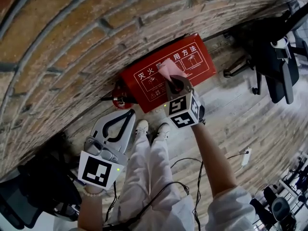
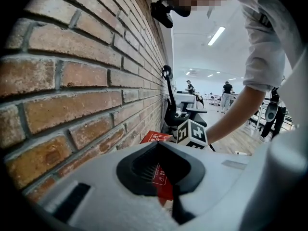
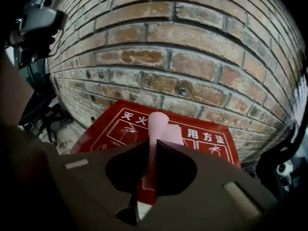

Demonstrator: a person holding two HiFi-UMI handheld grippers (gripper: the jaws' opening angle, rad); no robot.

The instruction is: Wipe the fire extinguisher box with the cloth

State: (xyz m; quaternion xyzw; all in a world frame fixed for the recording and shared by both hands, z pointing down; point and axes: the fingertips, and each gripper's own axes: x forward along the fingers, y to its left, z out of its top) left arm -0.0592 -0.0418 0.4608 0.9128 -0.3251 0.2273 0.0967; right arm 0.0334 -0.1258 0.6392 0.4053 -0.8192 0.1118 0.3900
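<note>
The right gripper (image 3: 153,144) is pinching a pink cloth (image 3: 157,125) between its closed jaws. The cloth is standing up in front of the red fire extinguisher box (image 3: 111,129); whether it is pressing on the panel is hard to tell. The box is leaning against the brick wall (image 1: 72,42) at floor level, and the gripper is covering its lower middle edge. The left gripper (image 1: 130,113) is hanging well to the side by the wall, its jaws pressed together and gripping nothing. In the left gripper view only slivers of the box are showing past the gripper's body. An office chair (image 1: 275,66) is standing to the right, cut off by the frame.
</note>
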